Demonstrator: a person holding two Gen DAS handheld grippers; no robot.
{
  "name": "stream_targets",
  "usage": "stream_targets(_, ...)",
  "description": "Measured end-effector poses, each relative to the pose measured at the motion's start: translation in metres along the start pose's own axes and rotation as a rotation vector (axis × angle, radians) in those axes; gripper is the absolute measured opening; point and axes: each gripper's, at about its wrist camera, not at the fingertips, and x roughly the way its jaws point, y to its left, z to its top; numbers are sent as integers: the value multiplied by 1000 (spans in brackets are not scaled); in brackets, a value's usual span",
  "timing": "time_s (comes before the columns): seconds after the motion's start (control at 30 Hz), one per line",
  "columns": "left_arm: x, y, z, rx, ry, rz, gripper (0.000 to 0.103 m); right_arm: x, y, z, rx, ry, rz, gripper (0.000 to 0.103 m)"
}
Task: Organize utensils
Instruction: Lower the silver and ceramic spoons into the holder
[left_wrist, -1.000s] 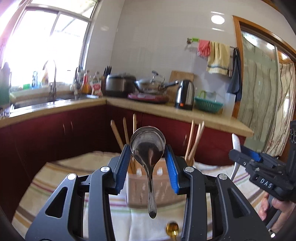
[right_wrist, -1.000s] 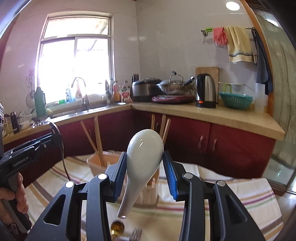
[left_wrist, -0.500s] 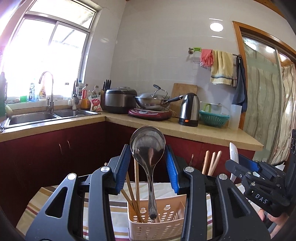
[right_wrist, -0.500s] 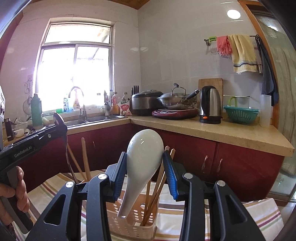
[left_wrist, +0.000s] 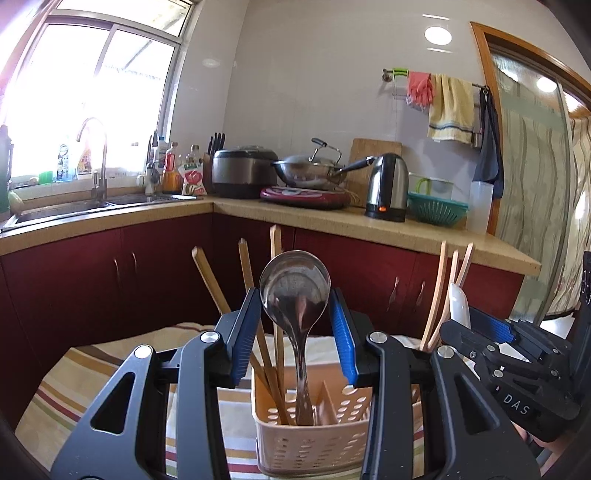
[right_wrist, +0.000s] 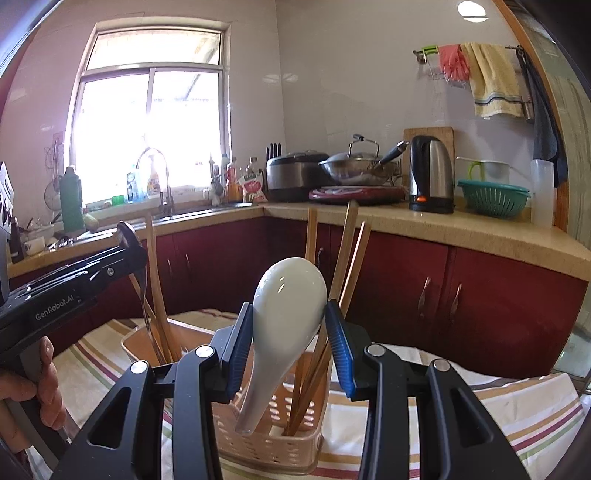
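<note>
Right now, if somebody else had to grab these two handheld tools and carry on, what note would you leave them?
Left gripper: shut on the metal spoon, bowl up, its handle tip already down inside the beige utensil basket, beside the chopsticks.
Right gripper: shut on the white ceramic spoon, bowl up, handle tip at the basket's rim.
Done: chopsticks stand in the basket on the striped cloth.
Left: open the jaws to release each spoon into the basket, then pull both tools back.

A kettle (left_wrist: 387, 187), wok (left_wrist: 310, 173) and rice cooker (left_wrist: 242, 170) stand on the counter (left_wrist: 424, 234). A yellow towel (left_wrist: 451, 108) hangs on the wall rail. A striped cloth (right_wrist: 517, 410) covers the table.
</note>
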Motion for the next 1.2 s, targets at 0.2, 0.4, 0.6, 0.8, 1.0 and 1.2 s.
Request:
stream_targets(0.2,7,1,-13,-3,29,1,37,8,-1,-13,5,36,-2,40)
stream_targets(0.4,8,8,-18,-5,40,6,37,2,-4,-10,25,22,1,40)
stream_targets(0.6,7,10,-13,-4,30,4,37,-11,-6,6,27,-36,-8,40)
stream_targets(0.8,7,8,-12,4,26,-1,37,-13,-9,16,20,-83,-32,40)
stream_targets(1.0,8,5,-14,18,22,0,37,3,-6,3,-7,-59,-41,40)
stream_targets(1.2,11,4,-19,23,33,-2,37,11,-3,-12,-15,-24,-42,40)
